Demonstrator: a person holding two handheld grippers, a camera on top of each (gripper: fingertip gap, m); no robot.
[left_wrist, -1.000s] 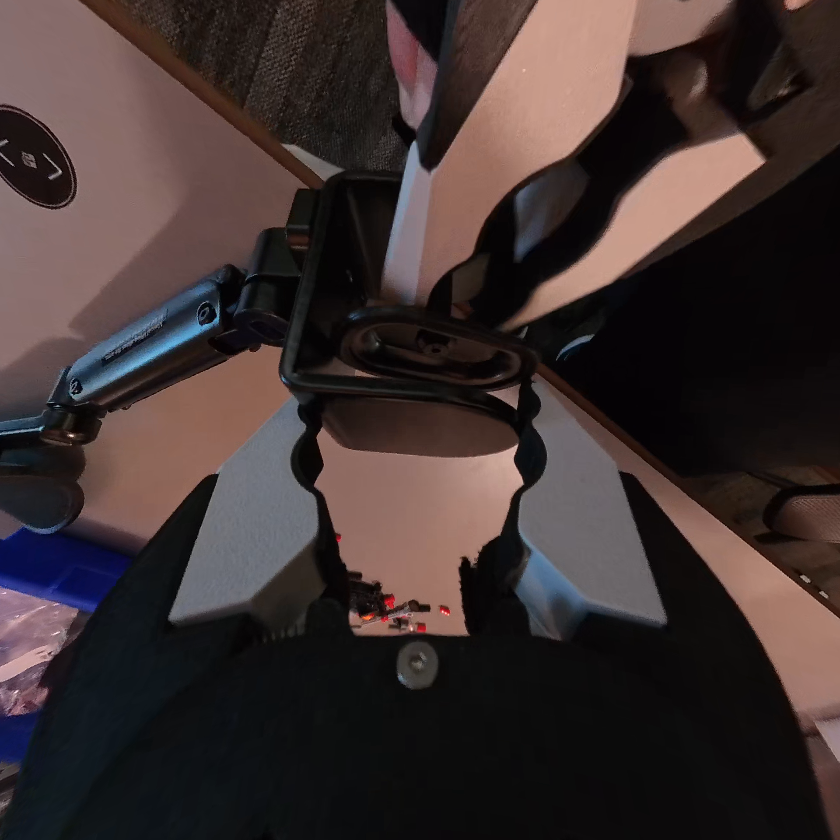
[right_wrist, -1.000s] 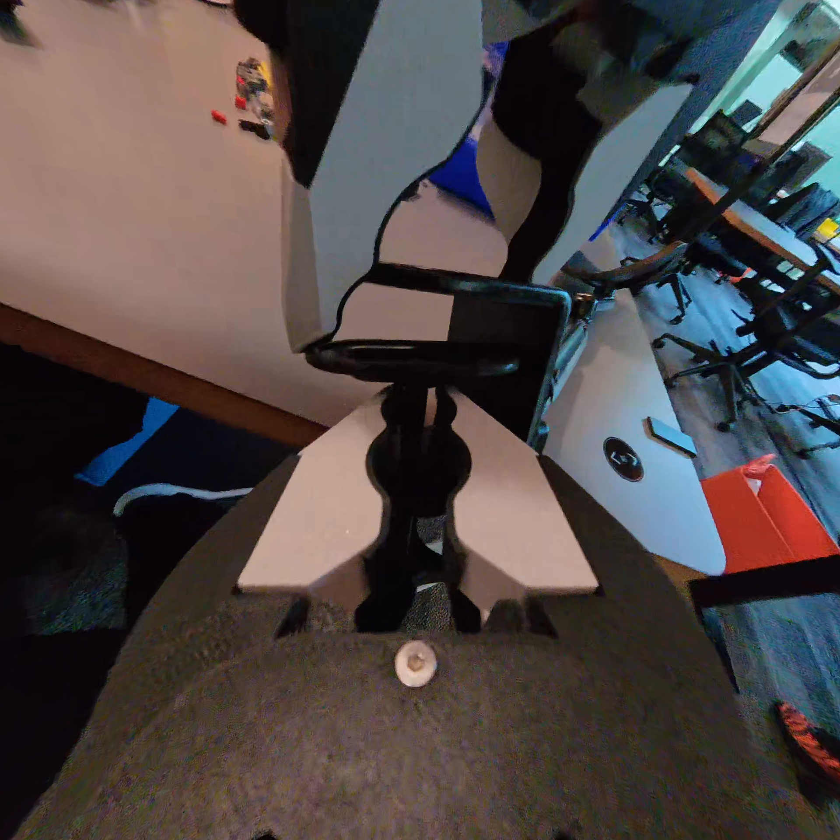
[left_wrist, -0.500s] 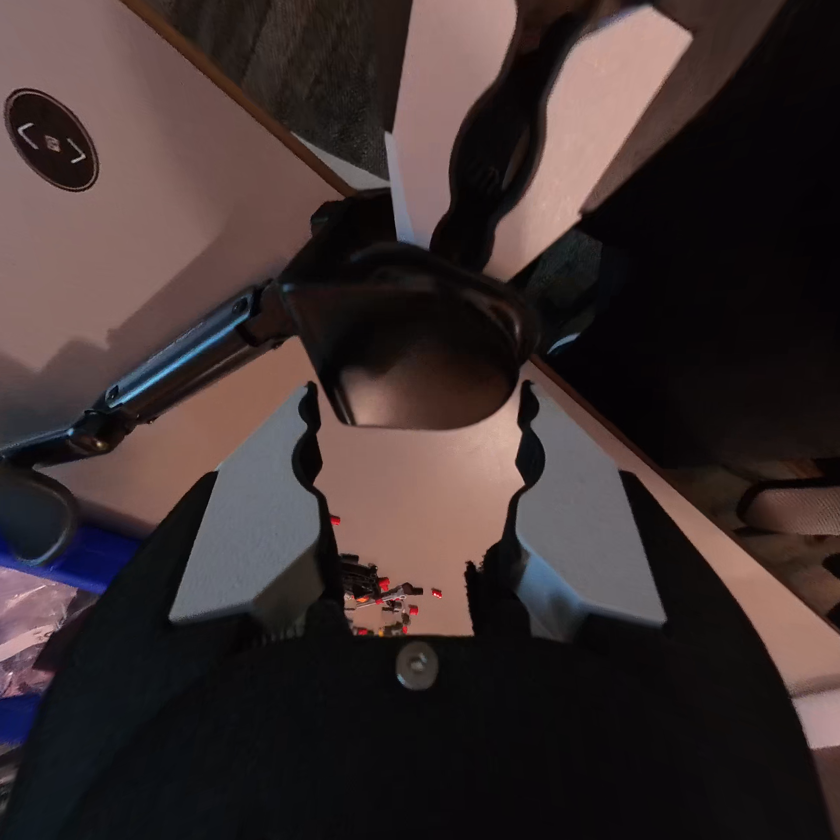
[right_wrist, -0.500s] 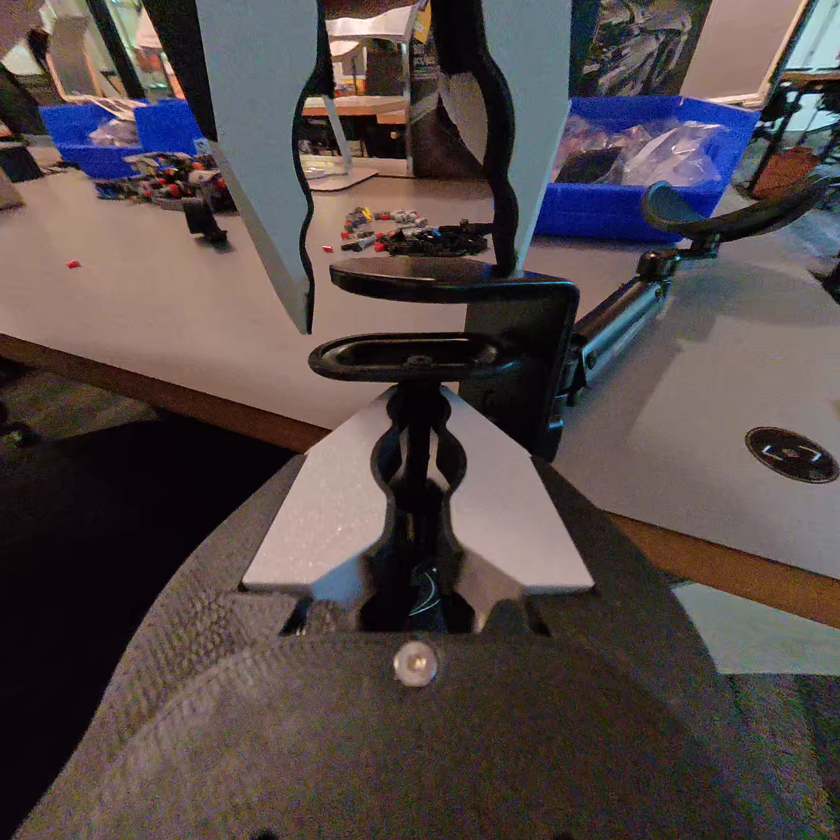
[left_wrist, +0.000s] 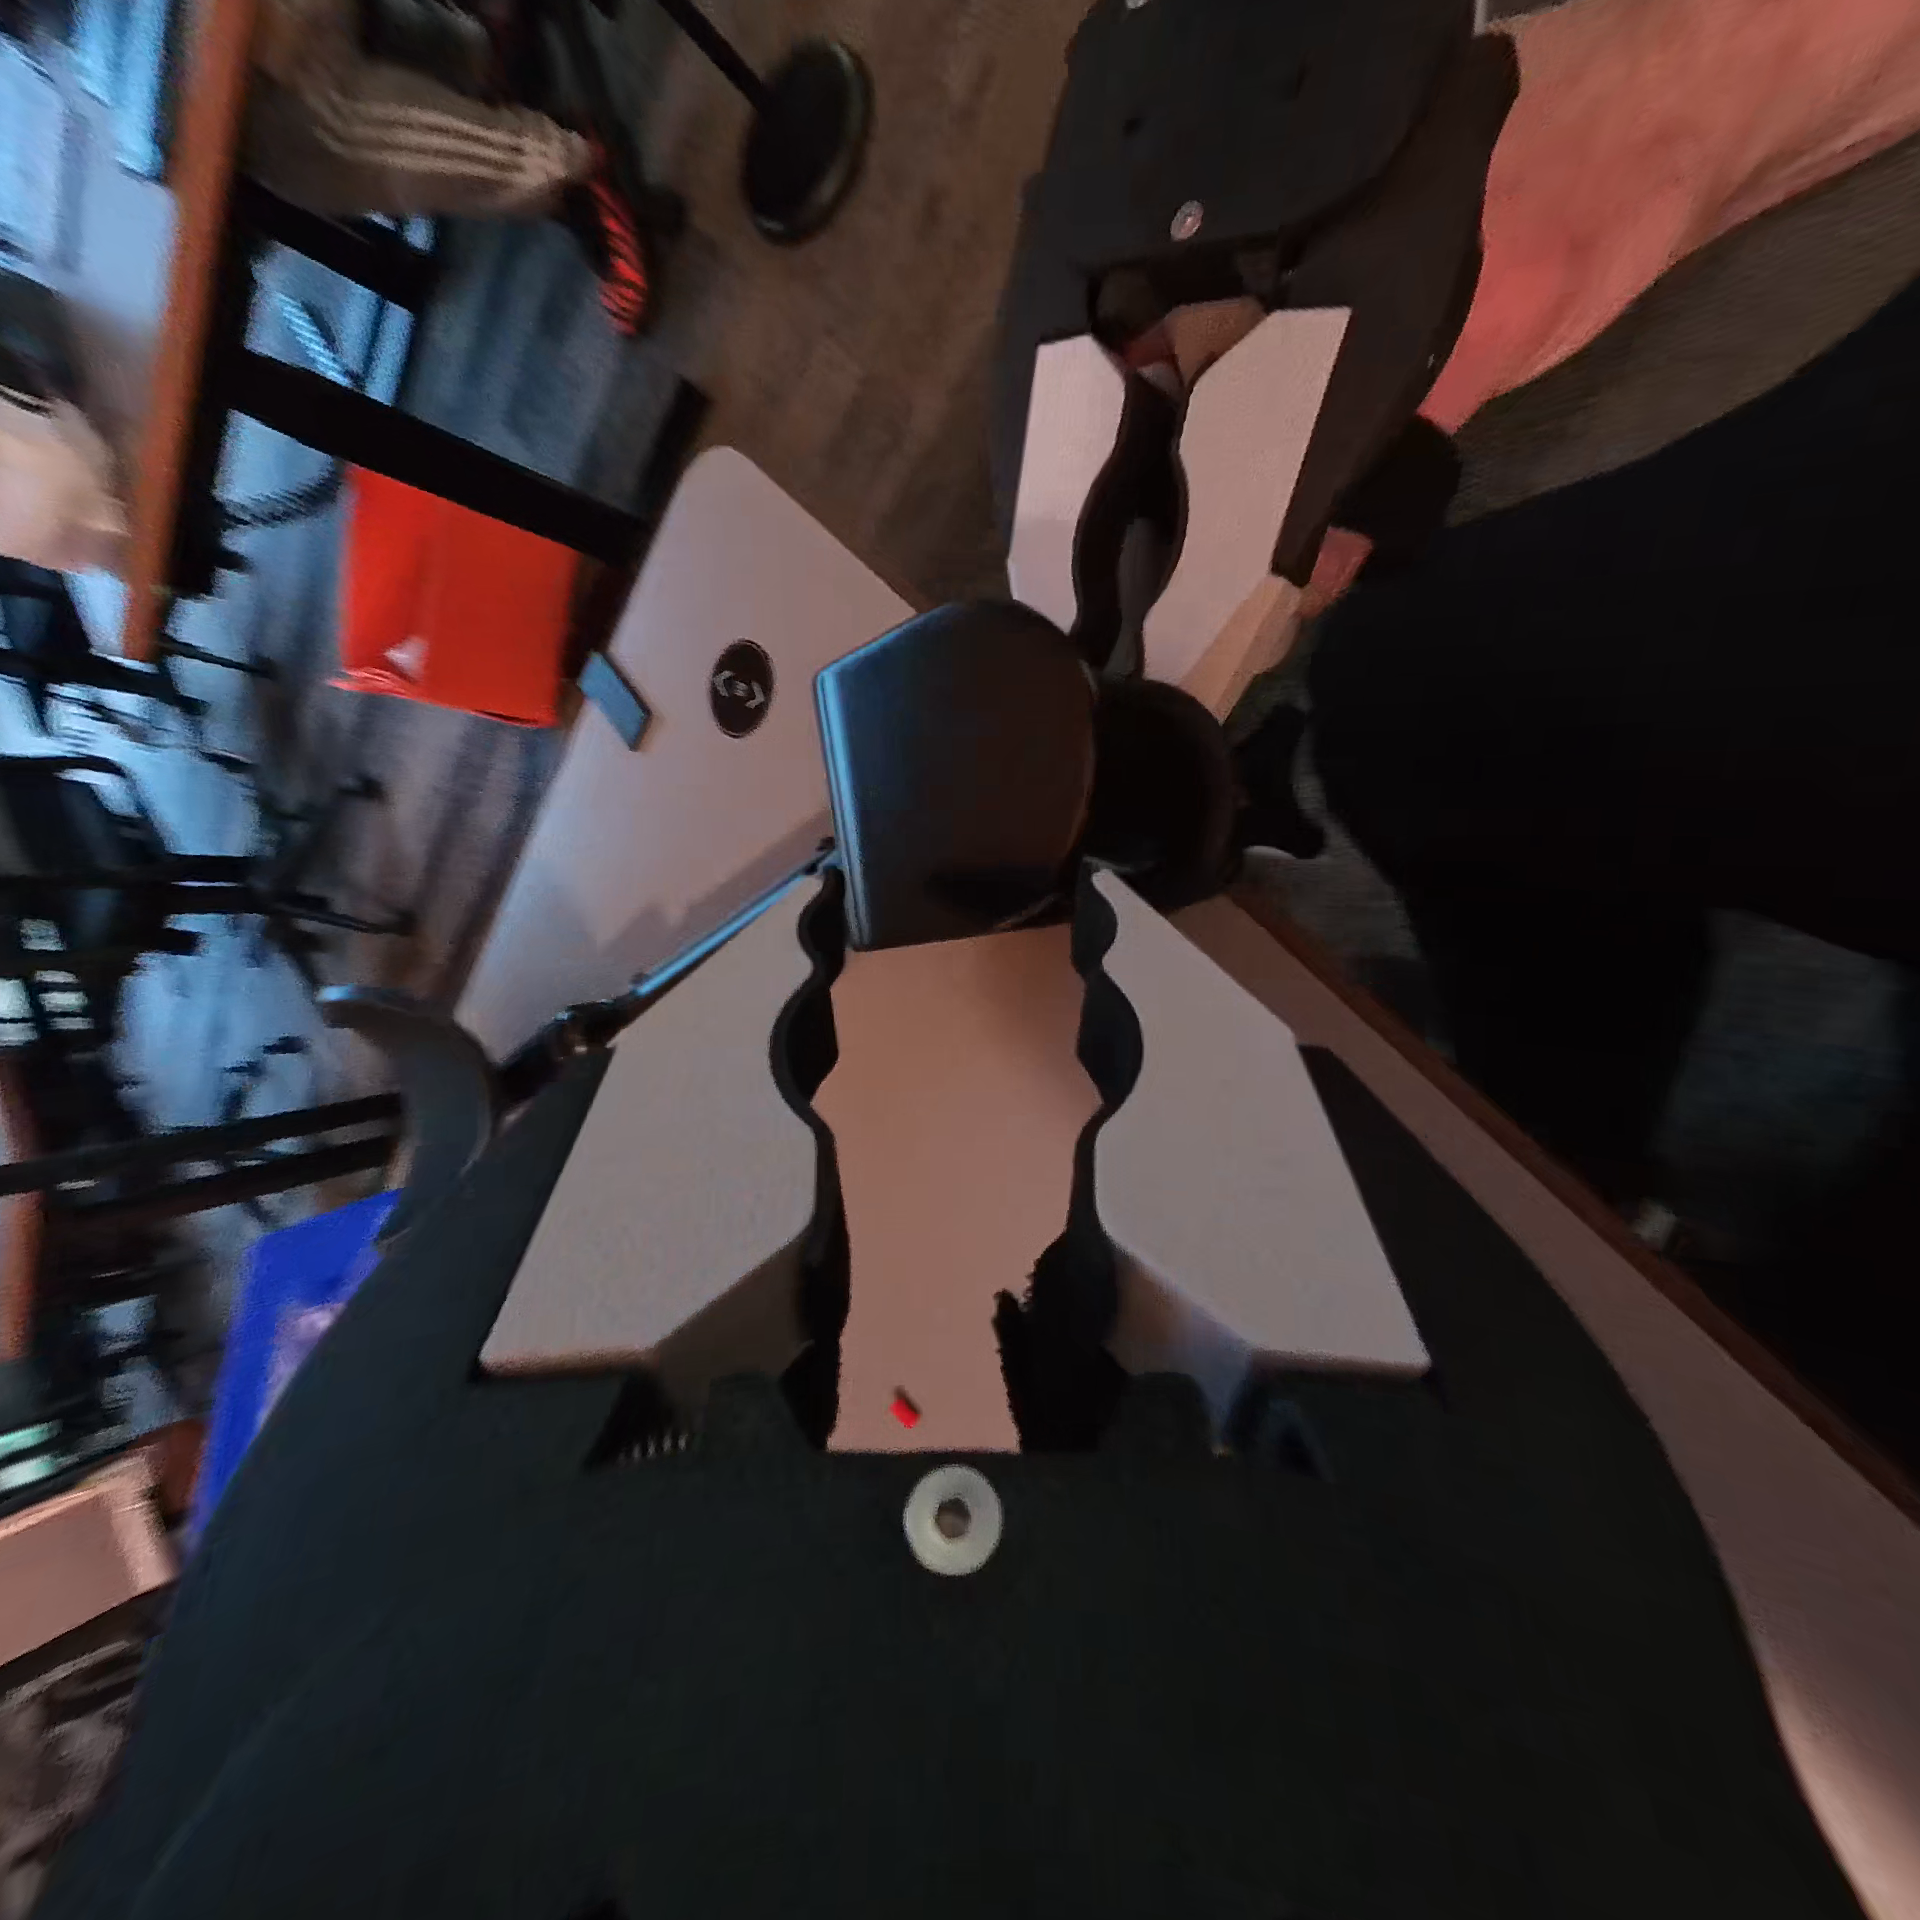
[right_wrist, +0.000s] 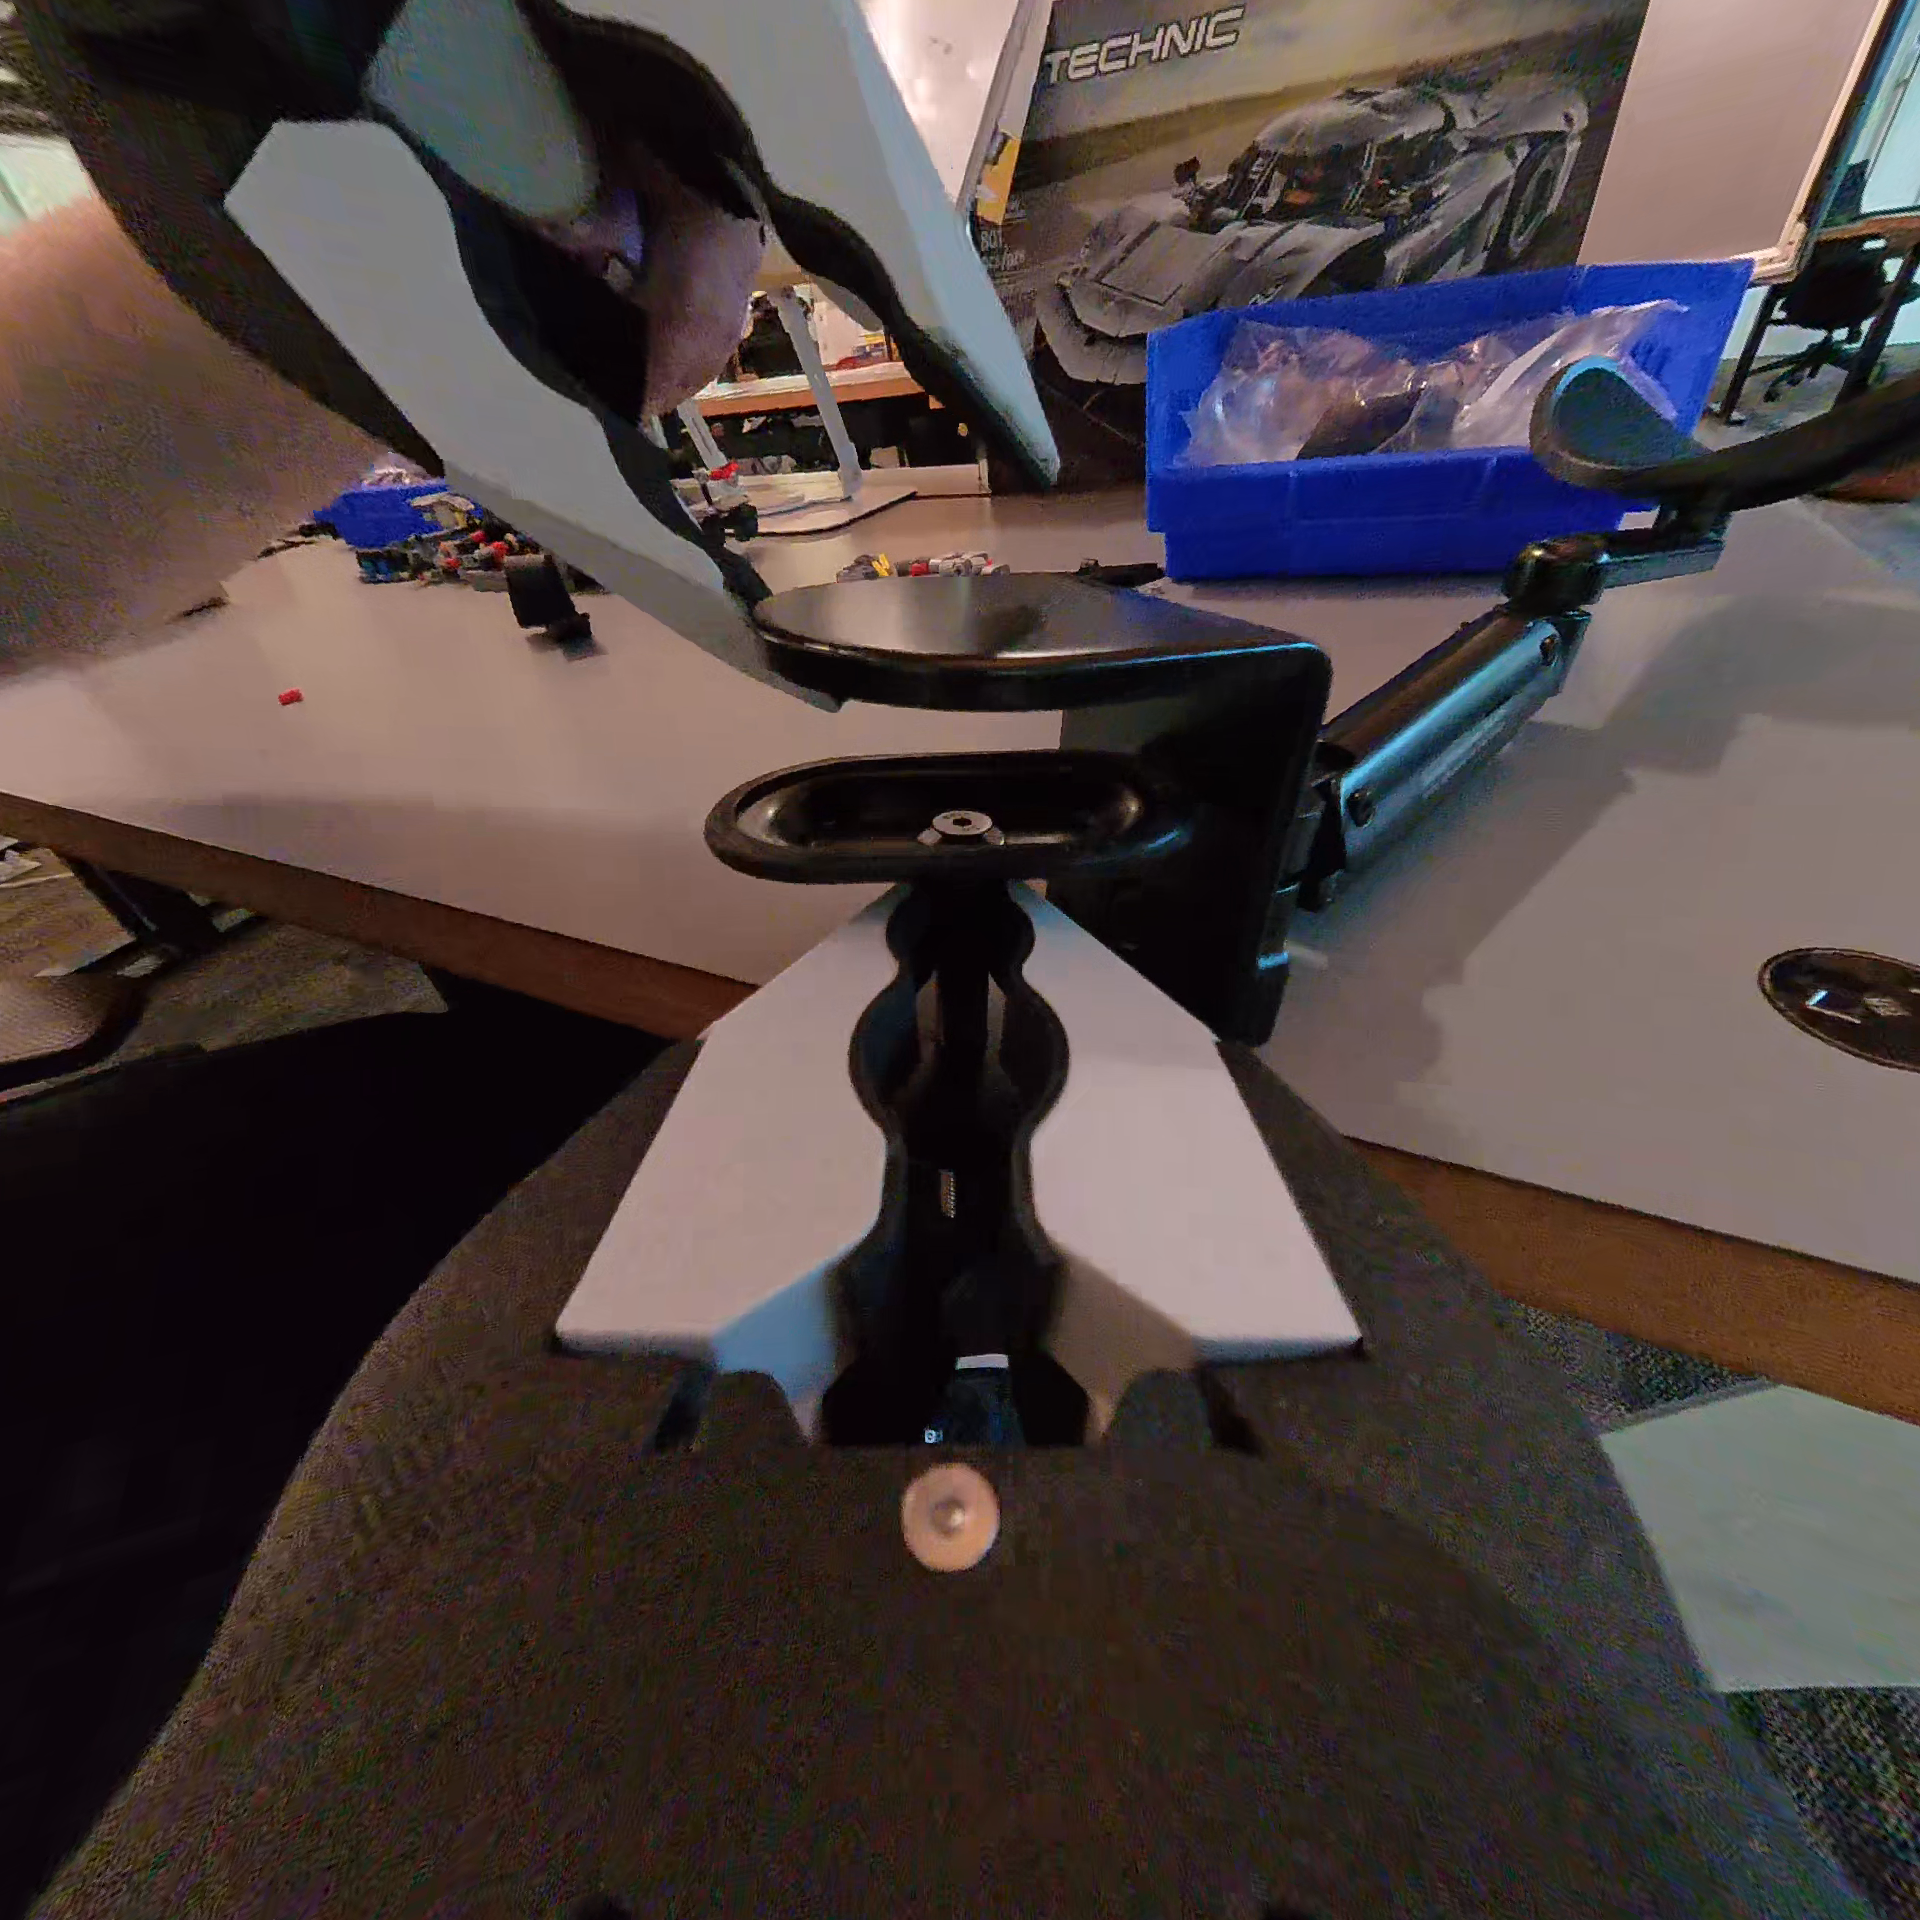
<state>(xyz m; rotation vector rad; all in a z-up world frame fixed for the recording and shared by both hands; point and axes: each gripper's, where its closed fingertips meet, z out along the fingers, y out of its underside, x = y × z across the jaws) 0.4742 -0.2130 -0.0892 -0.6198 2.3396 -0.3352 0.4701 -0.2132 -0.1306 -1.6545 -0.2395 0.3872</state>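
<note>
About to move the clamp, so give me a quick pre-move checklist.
1. Right gripper on the screw stem: ok, shut on it below the lower pad.
2. Left gripper holding the top plate: not ok, open, its tips only straddle the plate.
3. Table edge seated between plate and pad: not ok, the gap looks empty.
4. Small red piece clear of the clamp: ok, well off to the side.
5. Pad tight on its stem: cannot tell.

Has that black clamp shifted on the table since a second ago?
Yes. In the right wrist view the black clamp tipped from tilted to level against the table edge, but the camera moved too.
</note>
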